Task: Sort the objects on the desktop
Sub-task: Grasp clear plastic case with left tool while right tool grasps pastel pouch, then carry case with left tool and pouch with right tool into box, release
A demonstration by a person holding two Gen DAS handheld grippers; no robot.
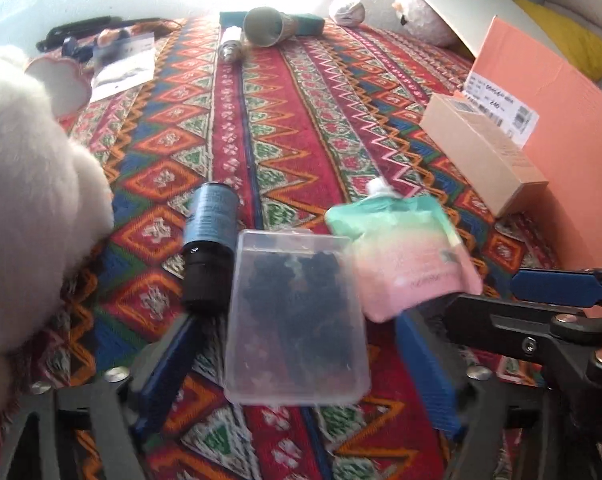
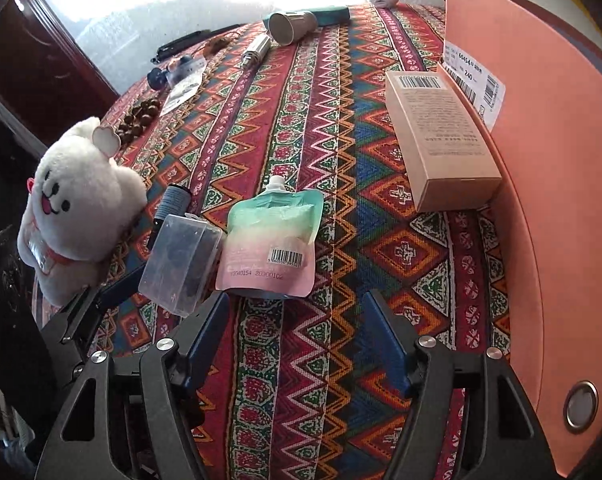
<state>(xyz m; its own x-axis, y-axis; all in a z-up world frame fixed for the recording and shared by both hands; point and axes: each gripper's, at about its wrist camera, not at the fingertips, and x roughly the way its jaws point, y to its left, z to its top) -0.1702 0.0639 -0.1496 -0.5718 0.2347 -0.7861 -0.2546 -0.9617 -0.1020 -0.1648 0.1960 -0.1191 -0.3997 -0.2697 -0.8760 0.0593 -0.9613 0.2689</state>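
From the left wrist, the clear box (image 1: 297, 320) of dark beads sat between the spread fingers of the left tool (image 1: 297, 344); whether they touched it was unclear. A blue bottle (image 1: 211, 236) and pastel pouch (image 1: 405, 256) flanked the box.

From the right wrist, the right tool (image 2: 297, 320) gaped empty just short of the pouch. Items lay scattered beyond the box, so sorting looked unfinished.
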